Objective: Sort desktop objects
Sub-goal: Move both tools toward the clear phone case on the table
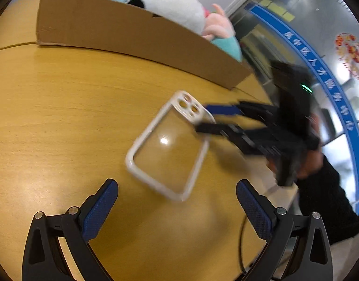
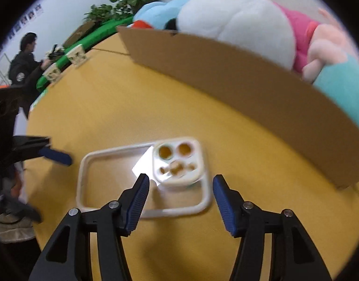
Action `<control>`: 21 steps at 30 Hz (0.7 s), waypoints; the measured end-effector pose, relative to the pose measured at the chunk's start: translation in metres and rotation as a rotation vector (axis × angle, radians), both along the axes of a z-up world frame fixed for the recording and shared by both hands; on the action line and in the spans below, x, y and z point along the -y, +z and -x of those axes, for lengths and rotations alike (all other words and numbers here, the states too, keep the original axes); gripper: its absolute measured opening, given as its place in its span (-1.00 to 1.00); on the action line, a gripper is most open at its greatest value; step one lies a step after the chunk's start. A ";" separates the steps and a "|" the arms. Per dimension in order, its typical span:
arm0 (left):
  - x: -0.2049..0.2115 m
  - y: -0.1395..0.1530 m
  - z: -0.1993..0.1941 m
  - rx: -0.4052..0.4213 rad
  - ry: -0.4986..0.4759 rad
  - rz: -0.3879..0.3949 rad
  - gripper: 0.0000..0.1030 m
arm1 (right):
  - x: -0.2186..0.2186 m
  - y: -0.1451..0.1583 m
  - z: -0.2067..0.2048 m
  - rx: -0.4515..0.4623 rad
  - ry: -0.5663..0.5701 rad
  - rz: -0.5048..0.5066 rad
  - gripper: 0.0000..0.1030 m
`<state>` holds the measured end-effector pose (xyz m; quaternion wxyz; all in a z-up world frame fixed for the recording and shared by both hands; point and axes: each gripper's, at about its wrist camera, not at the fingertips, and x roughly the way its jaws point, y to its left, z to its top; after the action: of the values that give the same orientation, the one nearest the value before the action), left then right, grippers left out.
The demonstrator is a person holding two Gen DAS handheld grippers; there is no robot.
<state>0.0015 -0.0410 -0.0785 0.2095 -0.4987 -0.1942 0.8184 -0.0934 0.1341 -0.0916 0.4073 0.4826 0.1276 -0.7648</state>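
Note:
A clear phone case [image 1: 166, 148] with a white rim and camera cut-outs lies flat on the wooden table [image 1: 62, 117]. My left gripper [image 1: 177, 192] is open, just short of the case's near end. My right gripper [image 1: 206, 118] comes in from the right, blurred, open at the case's camera end. In the right wrist view the right gripper [image 2: 180, 182] is open with its fingers on either side of the case's [image 2: 109, 178] camera corner. The left gripper's blue fingertip [image 2: 56, 157] shows at the left.
A cardboard box [image 1: 132, 35] with several plush toys [image 1: 170, 4] stands at the back of the table. A glass partition with a blue band [image 1: 320, 82] is on the right. In the right wrist view a person [image 2: 22, 63] stands far left, by plants [image 2: 123, 2].

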 end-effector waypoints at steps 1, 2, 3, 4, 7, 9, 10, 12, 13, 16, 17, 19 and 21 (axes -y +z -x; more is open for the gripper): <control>0.000 0.000 0.001 -0.001 0.003 0.010 0.97 | -0.001 0.002 -0.004 -0.006 0.024 0.000 0.12; 0.000 0.000 0.000 -0.007 -0.003 0.022 0.97 | -0.003 0.004 -0.007 -0.017 0.049 -0.002 0.12; 0.000 0.001 0.000 -0.011 -0.018 0.038 0.97 | -0.004 0.007 -0.010 -0.027 0.075 -0.005 0.12; 0.000 0.002 -0.001 -0.016 -0.034 0.054 0.97 | -0.005 0.009 -0.013 -0.037 0.100 -0.008 0.12; 0.003 0.008 -0.005 -0.044 -0.077 0.094 0.97 | -0.009 0.017 -0.023 -0.067 0.177 -0.017 0.12; 0.006 0.014 -0.007 -0.082 -0.127 0.128 0.97 | -0.011 0.021 -0.029 -0.087 0.228 -0.023 0.13; 0.005 0.018 -0.008 -0.103 -0.168 0.149 0.97 | -0.013 0.024 -0.032 -0.097 0.254 -0.026 0.13; 0.001 0.026 -0.011 -0.140 -0.254 0.182 0.97 | -0.015 0.029 -0.039 -0.117 0.305 -0.032 0.20; -0.002 0.029 -0.014 -0.156 -0.298 0.192 0.97 | -0.016 0.031 -0.042 -0.127 0.330 -0.035 0.23; -0.018 0.028 -0.007 -0.174 -0.403 0.197 0.97 | -0.020 0.038 -0.052 -0.158 0.407 -0.044 0.29; -0.023 0.027 -0.003 -0.176 -0.432 0.196 0.97 | -0.016 0.037 -0.046 -0.170 0.441 -0.061 0.33; -0.027 0.019 0.008 -0.157 -0.443 0.203 0.97 | -0.004 0.035 -0.032 -0.185 0.510 -0.080 0.34; -0.029 0.009 0.016 -0.138 -0.445 0.240 0.89 | 0.006 0.031 -0.024 -0.175 0.577 -0.073 0.36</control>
<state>-0.0141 -0.0115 -0.0699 0.3363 -0.4935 0.0336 0.8014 -0.0693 0.1279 -0.0605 0.5775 0.3731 0.3213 -0.6512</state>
